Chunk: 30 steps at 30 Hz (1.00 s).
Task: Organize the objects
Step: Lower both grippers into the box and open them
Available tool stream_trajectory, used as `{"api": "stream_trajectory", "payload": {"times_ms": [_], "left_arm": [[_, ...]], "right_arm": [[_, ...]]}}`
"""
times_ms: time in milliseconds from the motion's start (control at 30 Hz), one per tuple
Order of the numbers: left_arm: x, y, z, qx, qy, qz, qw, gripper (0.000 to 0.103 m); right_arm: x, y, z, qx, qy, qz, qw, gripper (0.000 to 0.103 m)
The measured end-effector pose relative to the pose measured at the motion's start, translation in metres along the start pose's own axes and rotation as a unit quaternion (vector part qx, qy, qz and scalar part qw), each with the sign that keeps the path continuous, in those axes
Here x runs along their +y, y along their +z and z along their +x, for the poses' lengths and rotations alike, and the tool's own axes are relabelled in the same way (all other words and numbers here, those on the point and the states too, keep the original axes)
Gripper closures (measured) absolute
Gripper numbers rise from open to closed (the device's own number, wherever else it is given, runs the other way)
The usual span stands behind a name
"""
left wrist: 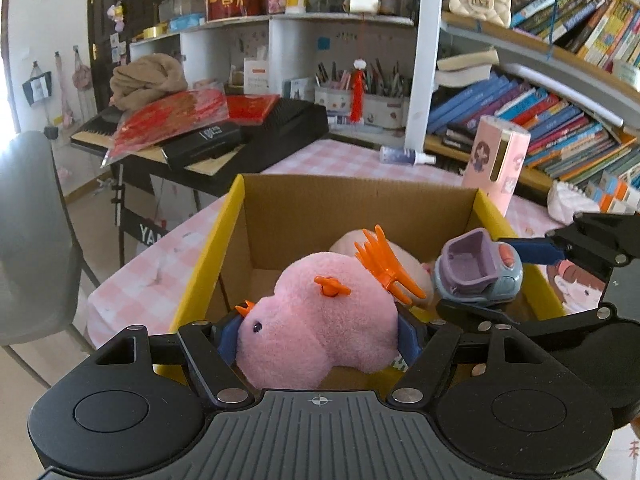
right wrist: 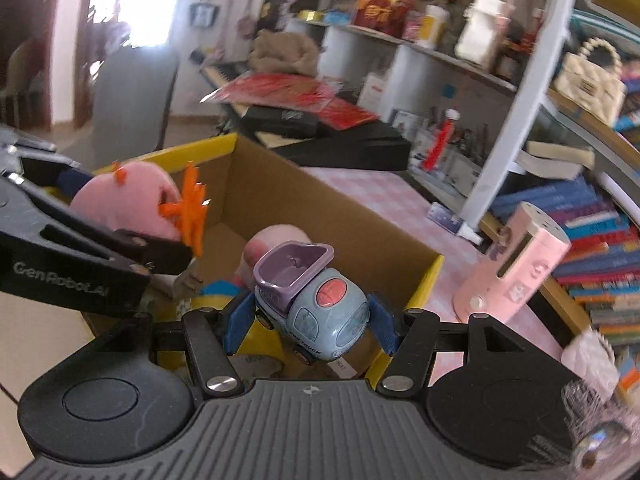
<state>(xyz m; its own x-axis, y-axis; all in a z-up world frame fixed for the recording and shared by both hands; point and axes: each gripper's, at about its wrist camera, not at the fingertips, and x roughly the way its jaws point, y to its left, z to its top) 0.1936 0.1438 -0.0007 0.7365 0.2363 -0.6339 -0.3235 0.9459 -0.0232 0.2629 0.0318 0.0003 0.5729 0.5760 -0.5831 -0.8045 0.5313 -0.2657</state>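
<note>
My left gripper [left wrist: 318,338] is shut on a pink plush toy [left wrist: 320,320] with orange spikes, held over the near edge of an open cardboard box [left wrist: 360,196] with yellow flaps. My right gripper [right wrist: 310,322] is shut on a blue and purple toy truck [right wrist: 316,300], held over the same box [right wrist: 280,176]. The truck [left wrist: 478,272] and the right gripper's fingers [left wrist: 528,250] show at the right of the left wrist view. The plush [right wrist: 128,204] and the left gripper body show at the left of the right wrist view. Another pink plush [right wrist: 276,240] and other toys lie inside the box.
The box stands on a pink checked tablecloth [left wrist: 340,160]. A pink case [left wrist: 498,160] stands right of the box, with a small spray bottle [left wrist: 404,156] behind. Bookshelves [left wrist: 540,112] fill the right. A black keyboard [left wrist: 248,136] piled with red items is behind, a grey chair [left wrist: 32,240] left.
</note>
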Motion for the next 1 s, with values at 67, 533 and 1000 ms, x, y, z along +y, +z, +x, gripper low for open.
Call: {"api": "stream_trajectory", "payload": {"times_ms": [67, 533, 1000], "left_arm": [[-0.003, -0.001, 0.005, 0.007, 0.003, 0.003, 1.0000, 0.030], [-0.004, 0.003, 0.021, 0.025, 0.010, -0.016, 0.9995, 0.029], [-0.006, 0.006, 0.011, -0.012, 0.002, -0.028, 0.9995, 0.019]], "right_arm": [[0.002, 0.000, 0.005, 0.006, 0.009, -0.019, 1.000, 0.044], [-0.004, 0.000, 0.017, 0.014, 0.031, -0.039, 0.999, 0.044], [-0.012, -0.004, 0.024, 0.027, 0.030, -0.027, 0.999, 0.043]]}}
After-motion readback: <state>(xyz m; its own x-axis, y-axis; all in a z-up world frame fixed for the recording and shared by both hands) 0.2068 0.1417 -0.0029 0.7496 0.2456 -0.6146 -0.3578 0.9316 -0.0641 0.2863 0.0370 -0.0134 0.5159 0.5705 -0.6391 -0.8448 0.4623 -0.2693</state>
